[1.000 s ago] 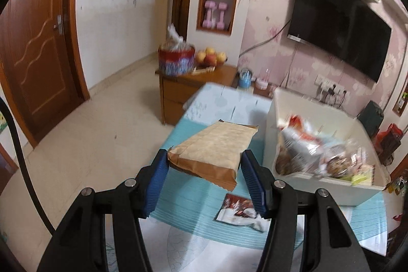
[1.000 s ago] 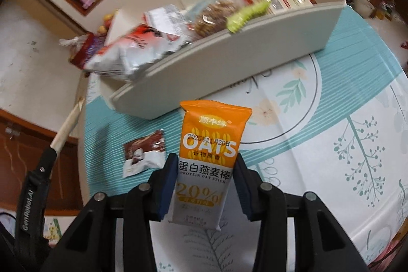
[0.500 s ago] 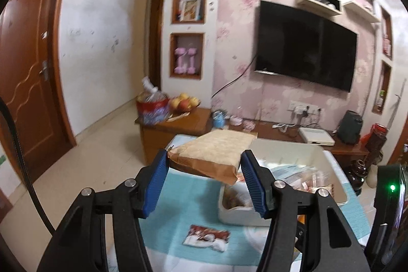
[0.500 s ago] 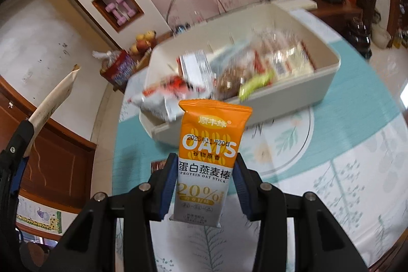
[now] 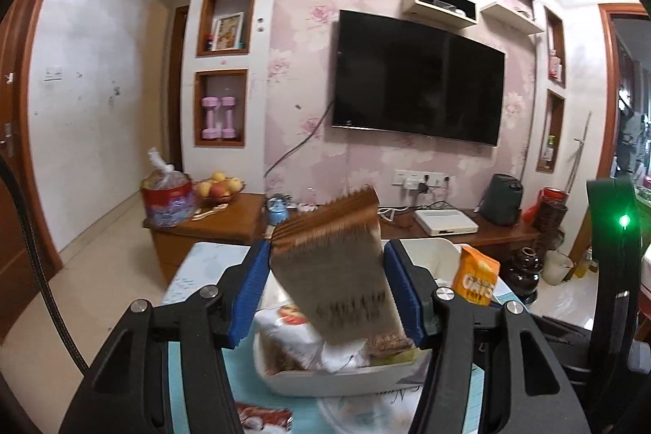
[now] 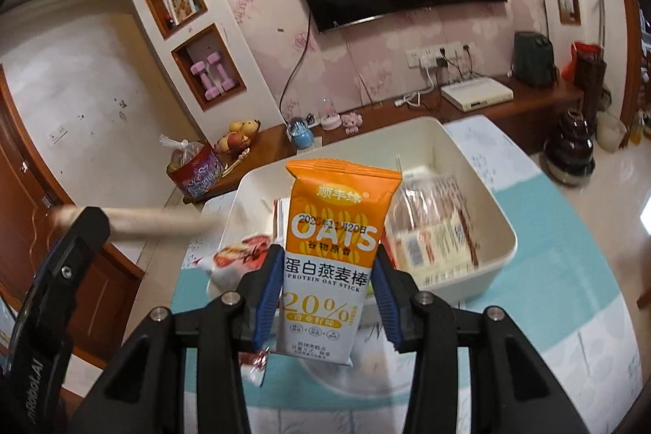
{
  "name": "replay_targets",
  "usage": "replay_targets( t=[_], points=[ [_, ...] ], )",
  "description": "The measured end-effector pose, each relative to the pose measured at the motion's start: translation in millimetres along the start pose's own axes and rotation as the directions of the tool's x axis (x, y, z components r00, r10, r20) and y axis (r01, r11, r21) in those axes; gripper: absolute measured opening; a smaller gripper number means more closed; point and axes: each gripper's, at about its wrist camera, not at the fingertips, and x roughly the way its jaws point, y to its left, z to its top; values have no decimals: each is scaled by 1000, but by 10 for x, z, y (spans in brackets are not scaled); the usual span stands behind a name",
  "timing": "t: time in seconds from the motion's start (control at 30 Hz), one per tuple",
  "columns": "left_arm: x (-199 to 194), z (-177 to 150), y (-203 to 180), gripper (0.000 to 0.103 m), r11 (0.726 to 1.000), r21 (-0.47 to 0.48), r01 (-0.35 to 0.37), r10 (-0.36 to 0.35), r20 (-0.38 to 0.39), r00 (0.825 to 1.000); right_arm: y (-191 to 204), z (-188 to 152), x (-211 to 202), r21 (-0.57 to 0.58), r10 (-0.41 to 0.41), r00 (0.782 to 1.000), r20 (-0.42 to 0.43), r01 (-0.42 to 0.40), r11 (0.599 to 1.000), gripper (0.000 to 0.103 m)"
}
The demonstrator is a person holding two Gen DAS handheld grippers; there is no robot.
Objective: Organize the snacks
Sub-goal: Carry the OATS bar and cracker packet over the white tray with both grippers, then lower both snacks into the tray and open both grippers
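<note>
Two snacks are held up over a white bin (image 6: 494, 218) that is already well stocked.

The bin stands on the teal-patterned tablecloth (image 6: 569, 271) and holds a heap of packets, so most of the sorting looks done. The left gripper (image 5: 327, 287) pinches a brown packet (image 5: 337, 271) between its blue pads, tilted and blurred above the bin's near end. The right gripper (image 6: 323, 291) clamps an orange oat bar (image 6: 331, 251) upright by its lower half, just short of the bin's near wall. Both have yet to go in. One small red-and-white packet (image 5: 260, 415) lies on the cloth beside the bin, not yet picked up.
</note>
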Motion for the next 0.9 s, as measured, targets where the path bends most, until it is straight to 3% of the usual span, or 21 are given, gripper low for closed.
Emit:
replay_targets(
  t=[0.23,0.53,0.63,0.7,0.77,0.9],
  points=[
    [638,42,-141,55,998,69,15,-13,-31,999,-61,220,354,-61,10,999,39,-8,998,44],
    [1158,23,-170,59,998,54,37,-33,-76,997,-298,412,953,36,57,996,-70,-55,998,44],
    [1207,4,-160,72,999,42,23,-19,-94,995,-405,424,1058,94,107,986,-128,-95,991,44],
    [1187,-11,-150,75,999,45,6,-1,-104,995,-461,422,1092,127,119,982,-147,-100,987,48],
    [1144,-23,-140,80,998,55,-12,19,-114,993,-493,427,1106,144,115,981,-155,-93,985,62],
    [1061,-54,-84,82,997,61,-53,63,-166,984,-560,453,1041,164,117,983,-142,-93,982,73]
  ],
)
